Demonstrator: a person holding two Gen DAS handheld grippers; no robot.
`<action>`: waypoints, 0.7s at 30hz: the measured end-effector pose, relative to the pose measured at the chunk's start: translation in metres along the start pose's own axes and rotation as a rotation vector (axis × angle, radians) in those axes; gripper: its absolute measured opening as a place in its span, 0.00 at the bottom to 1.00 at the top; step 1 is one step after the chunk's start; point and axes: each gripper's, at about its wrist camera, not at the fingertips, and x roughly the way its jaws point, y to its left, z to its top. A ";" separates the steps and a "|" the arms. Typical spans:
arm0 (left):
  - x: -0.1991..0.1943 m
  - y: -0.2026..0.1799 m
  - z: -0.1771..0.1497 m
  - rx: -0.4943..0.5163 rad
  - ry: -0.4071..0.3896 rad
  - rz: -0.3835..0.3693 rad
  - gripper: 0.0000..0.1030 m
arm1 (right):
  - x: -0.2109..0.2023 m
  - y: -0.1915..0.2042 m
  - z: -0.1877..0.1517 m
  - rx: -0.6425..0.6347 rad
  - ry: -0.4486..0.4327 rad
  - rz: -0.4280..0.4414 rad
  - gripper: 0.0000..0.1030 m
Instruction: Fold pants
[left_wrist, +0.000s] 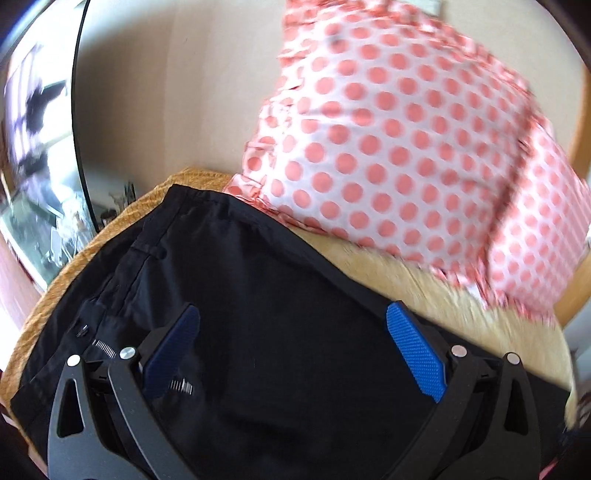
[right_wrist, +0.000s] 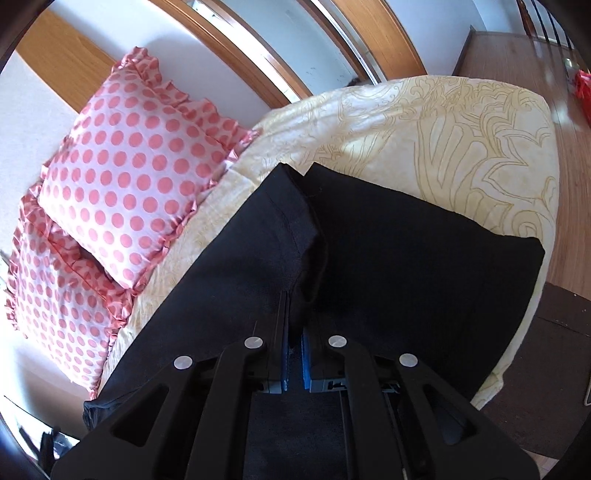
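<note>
Pinching a raised ridge of the black pants (right_wrist: 369, 258) low in the right wrist view, the right gripper (right_wrist: 294, 363) has its blue pads (right_wrist: 306, 365) pressed together on the cloth, which suggests a leg fold is under way. Over the waistband end at the bottom of the left view, the left gripper (left_wrist: 291, 343) hangs with fingers wide apart, gripping nothing. Next it likely needs to pin or grasp that end. The pants lie across a cream patterned bedspread (right_wrist: 461, 125), polka-dot pillows (right_wrist: 129, 177) at the left, wooden floor (right_wrist: 517, 55) upper right.

right tool (right_wrist: 294, 363) clamps black pants (right_wrist: 406, 251) | on yellow bedspread (right_wrist: 424, 125); polka-dot pillows (right_wrist: 125, 177) beside
</note>
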 end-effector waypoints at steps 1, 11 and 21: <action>0.017 0.003 0.013 -0.031 0.029 0.000 0.98 | 0.000 0.001 0.000 -0.008 -0.001 -0.006 0.05; 0.151 0.022 0.071 -0.223 0.258 0.098 0.76 | 0.001 0.006 0.002 -0.073 0.019 -0.026 0.05; 0.177 0.049 0.058 -0.383 0.293 0.036 0.09 | 0.002 0.007 0.003 -0.102 0.019 -0.031 0.05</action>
